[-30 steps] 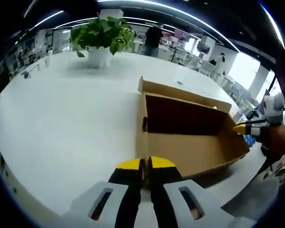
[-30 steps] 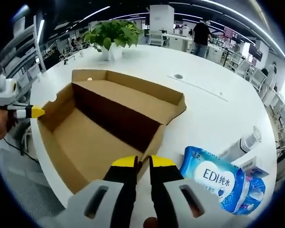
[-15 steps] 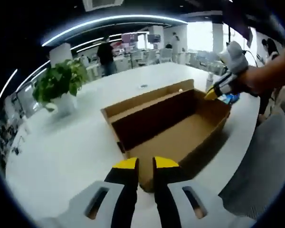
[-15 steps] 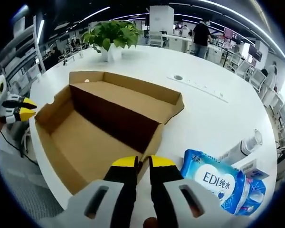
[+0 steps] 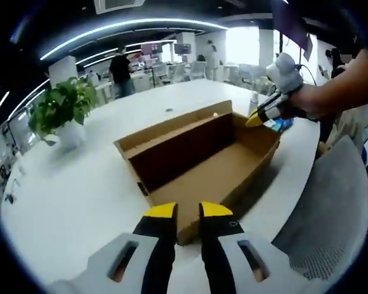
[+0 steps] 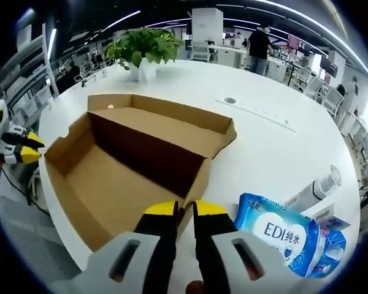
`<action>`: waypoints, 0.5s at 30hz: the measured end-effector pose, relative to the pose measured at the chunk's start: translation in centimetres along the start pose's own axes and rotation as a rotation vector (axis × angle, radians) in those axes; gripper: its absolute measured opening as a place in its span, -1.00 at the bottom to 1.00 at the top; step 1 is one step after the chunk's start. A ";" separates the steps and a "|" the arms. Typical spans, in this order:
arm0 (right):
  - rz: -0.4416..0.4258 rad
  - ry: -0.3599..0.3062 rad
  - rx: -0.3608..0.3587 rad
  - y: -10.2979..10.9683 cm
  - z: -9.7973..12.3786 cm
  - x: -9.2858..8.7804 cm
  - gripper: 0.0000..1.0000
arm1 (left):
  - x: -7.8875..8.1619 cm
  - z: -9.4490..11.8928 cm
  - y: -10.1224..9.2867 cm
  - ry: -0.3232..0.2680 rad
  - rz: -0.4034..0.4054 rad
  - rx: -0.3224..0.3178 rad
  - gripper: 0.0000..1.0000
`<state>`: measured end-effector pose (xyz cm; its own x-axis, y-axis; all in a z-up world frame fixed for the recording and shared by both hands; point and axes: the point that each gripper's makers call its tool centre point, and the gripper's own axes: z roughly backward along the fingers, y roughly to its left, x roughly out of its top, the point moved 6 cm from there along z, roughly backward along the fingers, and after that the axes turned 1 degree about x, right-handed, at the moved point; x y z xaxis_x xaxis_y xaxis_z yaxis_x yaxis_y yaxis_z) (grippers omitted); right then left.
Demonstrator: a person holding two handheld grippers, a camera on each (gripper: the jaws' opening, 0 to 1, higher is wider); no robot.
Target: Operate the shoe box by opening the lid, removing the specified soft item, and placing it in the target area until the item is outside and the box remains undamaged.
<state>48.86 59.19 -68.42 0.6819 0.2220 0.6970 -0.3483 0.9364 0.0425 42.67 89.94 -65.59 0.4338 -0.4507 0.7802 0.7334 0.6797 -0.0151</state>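
My left hand-held gripper [image 5: 186,210], slightly parted, and right hand-held gripper [image 6: 183,208], nearly closed on nothing, flank the open shoe box [image 6: 135,160]; tissue pack [image 6: 283,231] lies beside it.

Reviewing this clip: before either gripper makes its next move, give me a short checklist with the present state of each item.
1. Box lid open: ok. The shoe box lies open, its lid folded back flat on the white table.
2. Soft item out of the box: ok. The tissue pack lies on the table beside the box, and the box interior looks bare.
3. Box undamaged: ok from these angles; no tears or crushed walls visible.
4. Right gripper free: ok. Its fingers are nearly together with nothing between them.
5. Left gripper free: ok. Slightly parted and empty, just off the box's near end.
6. Pack in the target area: cannot tell; no marked area is visible.
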 end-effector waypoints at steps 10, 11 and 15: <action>0.005 0.002 0.004 0.0 -0.1 0.1 -0.84 | -1.0 -0.4 0.3 0.072 -0.164 0.075 -0.85; 0.002 0.001 0.005 0.0 -0.1 0.1 -0.84 | -1.6 -0.6 0.5 0.107 -0.146 0.085 -0.83; 0.007 0.002 0.006 0.0 -0.1 0.1 -0.84 | -1.8 -1.2 0.9 0.070 -0.145 0.086 -0.90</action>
<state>49.01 59.23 -68.46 0.6810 0.2286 0.6957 -0.3567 0.9333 0.0424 43.19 90.66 -67.78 0.3642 -0.5853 0.7245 0.7448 0.6501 0.1508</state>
